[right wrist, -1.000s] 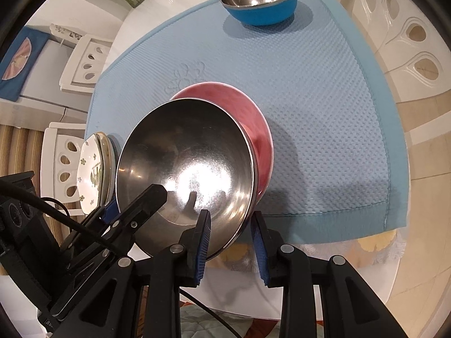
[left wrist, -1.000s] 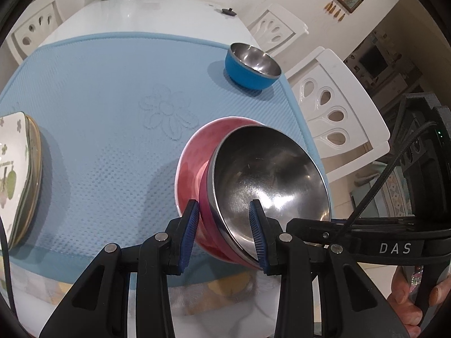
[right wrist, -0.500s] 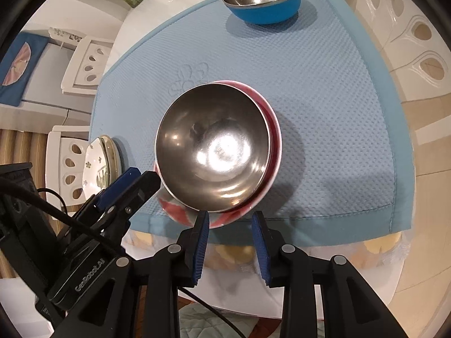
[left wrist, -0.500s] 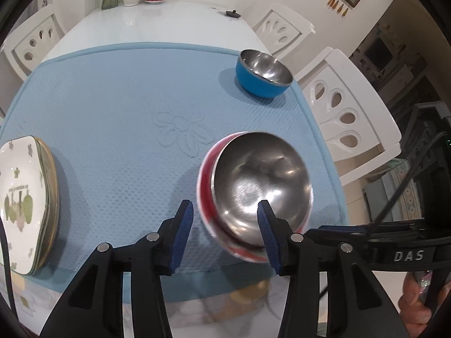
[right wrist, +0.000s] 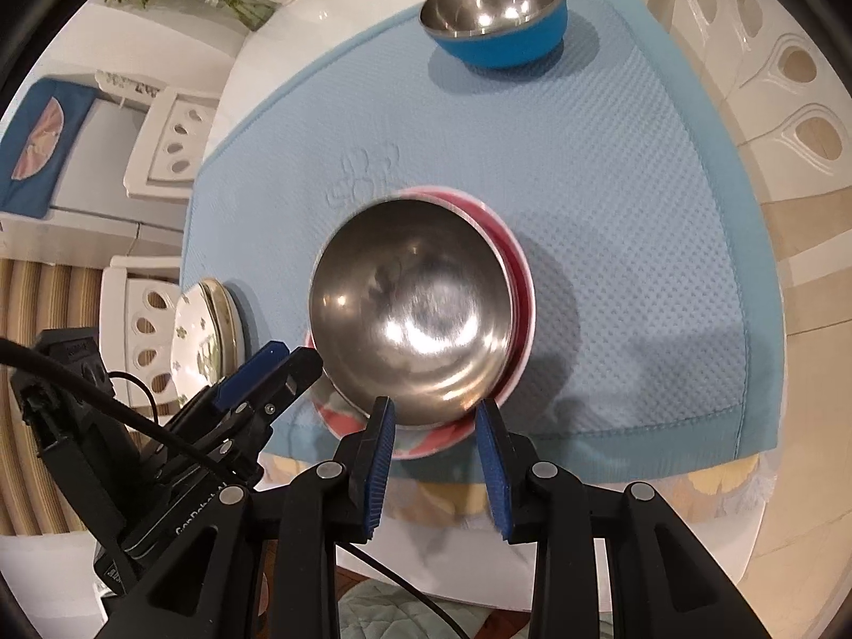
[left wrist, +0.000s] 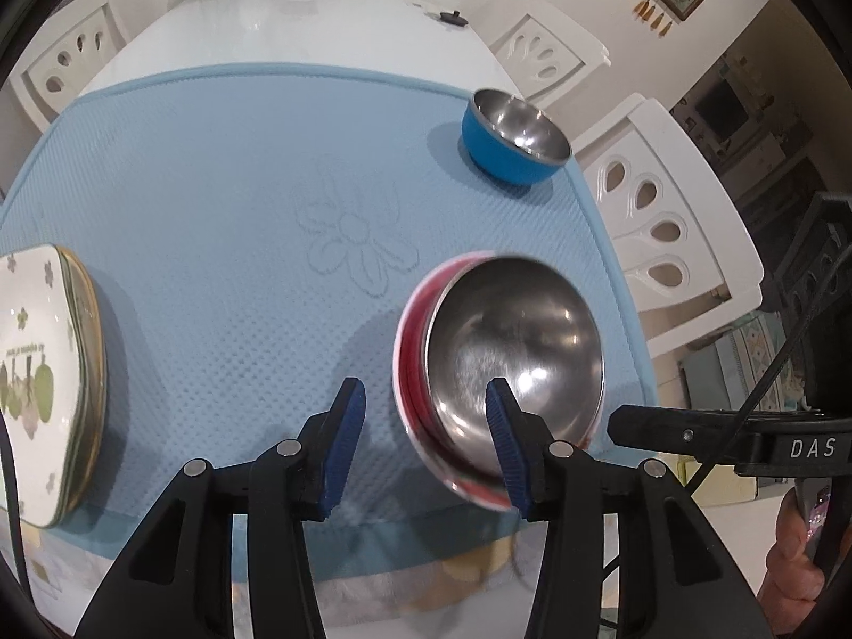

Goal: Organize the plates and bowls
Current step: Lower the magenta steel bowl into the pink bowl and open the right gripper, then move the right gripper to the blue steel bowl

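The left gripper (left wrist: 426, 436) is standing with its jaws apart and nothing pressed between the blue pads (left wrist: 347, 442); the mat is showing through the gap. Its right pad is overlapping the near rim of the red bowl (left wrist: 410, 373) in the view, but contact cannot be confirmed. The right gripper (right wrist: 434, 458) is hovering at the near edge of the same bowl, its jaws parted and gripping nothing. The red bowl is sitting on the blue mat (left wrist: 213, 186) near the front edge, with a steel lining (right wrist: 410, 309), and is appearing slightly blurred. A blue bowl (left wrist: 506, 154) with a steel interior is resting at the far right corner of the mat, well apart from the red bowl. A stack of flower-printed plates (left wrist: 37, 373) is lying at the left edge of the mat. White chairs (left wrist: 676, 223) are standing around the white table (left wrist: 298, 26). A hand (left wrist: 793, 543) is holding the right gripper's handle.
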Action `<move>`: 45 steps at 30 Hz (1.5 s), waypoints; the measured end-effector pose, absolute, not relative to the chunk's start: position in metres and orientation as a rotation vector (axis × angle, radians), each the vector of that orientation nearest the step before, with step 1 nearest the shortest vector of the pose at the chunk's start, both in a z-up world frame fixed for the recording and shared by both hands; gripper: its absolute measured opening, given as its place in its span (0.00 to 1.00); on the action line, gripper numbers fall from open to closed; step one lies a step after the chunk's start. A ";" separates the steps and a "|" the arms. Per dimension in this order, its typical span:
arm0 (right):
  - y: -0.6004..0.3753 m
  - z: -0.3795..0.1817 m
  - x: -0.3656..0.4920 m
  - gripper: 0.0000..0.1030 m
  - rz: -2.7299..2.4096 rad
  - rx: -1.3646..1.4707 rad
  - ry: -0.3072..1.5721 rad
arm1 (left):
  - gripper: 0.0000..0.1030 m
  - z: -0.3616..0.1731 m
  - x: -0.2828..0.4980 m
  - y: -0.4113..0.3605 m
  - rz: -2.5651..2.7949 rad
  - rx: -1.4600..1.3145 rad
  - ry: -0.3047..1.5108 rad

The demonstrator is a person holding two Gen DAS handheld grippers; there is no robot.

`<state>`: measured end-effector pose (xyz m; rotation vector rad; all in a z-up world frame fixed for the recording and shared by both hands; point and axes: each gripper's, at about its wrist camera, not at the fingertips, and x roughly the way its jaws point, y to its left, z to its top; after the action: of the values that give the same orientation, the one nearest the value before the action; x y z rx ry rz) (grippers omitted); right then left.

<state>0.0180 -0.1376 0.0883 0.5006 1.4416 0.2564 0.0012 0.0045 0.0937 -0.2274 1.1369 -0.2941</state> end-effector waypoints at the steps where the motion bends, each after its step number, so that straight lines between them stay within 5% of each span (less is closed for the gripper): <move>1: -0.139 0.090 0.020 0.30 0.256 0.504 1.434 | 0.43 0.095 0.003 0.004 -0.293 -0.228 1.133; 24: -0.201 0.123 0.066 0.30 0.149 0.541 1.264 | 0.43 0.122 0.078 -0.041 -0.383 -0.150 1.108; 28: -0.220 0.119 0.091 0.46 0.114 0.567 1.213 | 0.65 0.126 0.110 -0.054 -0.381 -0.138 1.081; 45: -0.242 0.053 0.210 0.47 0.089 0.555 1.202 | 0.60 0.055 0.247 -0.078 -0.386 -0.398 1.220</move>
<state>0.2101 -0.2422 0.0531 0.5548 1.2015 0.0889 0.2466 -0.0779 0.0548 -0.3982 1.2195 -0.3863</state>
